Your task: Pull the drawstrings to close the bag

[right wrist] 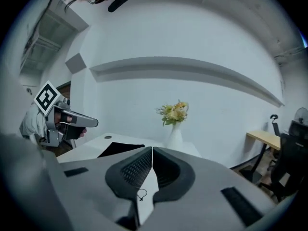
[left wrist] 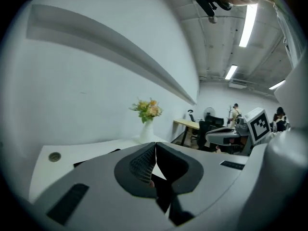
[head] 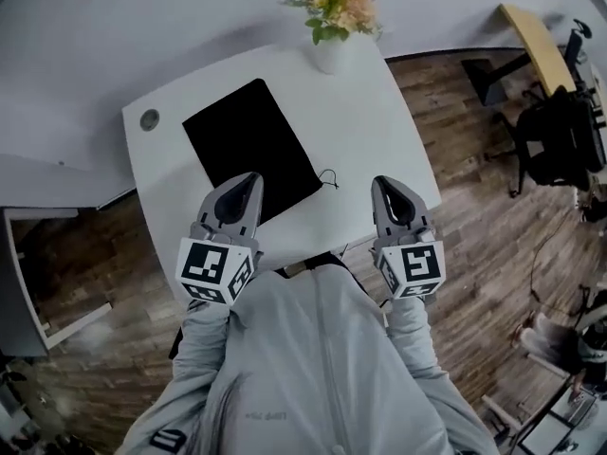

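step: pre-grasp, start of task by the look of it; no cord taken yet
left tongs (head: 252, 180): clenched, nothing in them; hover over the near edge of the bag
right tongs (head: 383, 184): clenched, empty; above bare tabletop to the right of the bag, apart from the cord
bag (head: 248, 138): black, flat, lies diagonally mid-tabletop; mouth probably the end nearest the person, not cinched
drawstring (head: 328, 178): thin dark loop with a knot, sticks out at the bag's near-right corner and lies on the tabletop between the two tongs, nearer the right ones; second cord not visible, cannot tell if there is one
next move (judgement): right tongs need to release, drop onto the loop and clamp it; left tongs pin the bag or find the other cord, then pull away from the mouth; cord is thin and flat, so tips must come low
tabletop (head: 379, 112): white, rounded corners; round grommet (head: 149, 119) far left, white vase of flowers (head: 335, 17) at far edge
room: wood-plank floor (head: 455, 207), pale walls, wooden desk (head: 536, 41) and black office chair (head: 564, 136) to the right; people far off
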`<state>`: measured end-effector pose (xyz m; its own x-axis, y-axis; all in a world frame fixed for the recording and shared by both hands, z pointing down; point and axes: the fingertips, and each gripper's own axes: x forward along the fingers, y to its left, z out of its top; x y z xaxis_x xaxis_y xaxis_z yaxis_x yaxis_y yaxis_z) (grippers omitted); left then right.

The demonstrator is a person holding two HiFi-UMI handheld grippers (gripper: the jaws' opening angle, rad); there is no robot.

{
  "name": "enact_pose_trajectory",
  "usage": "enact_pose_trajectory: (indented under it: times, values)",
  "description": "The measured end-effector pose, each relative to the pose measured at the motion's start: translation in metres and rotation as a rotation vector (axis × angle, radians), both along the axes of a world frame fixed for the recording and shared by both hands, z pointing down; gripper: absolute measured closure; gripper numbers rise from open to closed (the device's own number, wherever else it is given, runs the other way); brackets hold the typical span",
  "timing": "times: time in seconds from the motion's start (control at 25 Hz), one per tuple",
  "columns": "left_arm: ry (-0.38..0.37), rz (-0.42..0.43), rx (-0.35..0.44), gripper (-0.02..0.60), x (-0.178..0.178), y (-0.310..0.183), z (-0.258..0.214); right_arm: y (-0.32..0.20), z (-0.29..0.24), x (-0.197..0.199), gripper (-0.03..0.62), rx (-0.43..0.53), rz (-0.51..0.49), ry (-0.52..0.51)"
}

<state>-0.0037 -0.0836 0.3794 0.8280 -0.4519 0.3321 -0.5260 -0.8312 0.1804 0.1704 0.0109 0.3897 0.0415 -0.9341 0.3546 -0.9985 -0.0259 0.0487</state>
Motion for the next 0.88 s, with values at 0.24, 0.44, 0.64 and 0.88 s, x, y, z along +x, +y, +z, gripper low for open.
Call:
enact_pose_trajectory:
  times: [0.24,0.44,0.64,0.88]
  values:
    - [-0.031,-0.291,0.038,0.555,-0.035,-0.017,-0.010,-0.053,0.002,0.004,0.571,0.007,-0.243,-0.015]
    - [-0.069,-0.473,0.057,0.555,-0.067,-0.011,-0.014,-0.076,0.008,-0.007,0.571,0.010,-0.405,-0.025]
    - [-0.099,-0.585,0.045,0.555,-0.090,0.006,-0.007,-0.086,0.008,-0.017,0.571,0.014,-0.498,-0.028]
    - [-0.109,-0.624,0.019,0.555,-0.104,0.021,0.004,-0.085,0.010,-0.027,0.571,0.010,-0.523,-0.020]
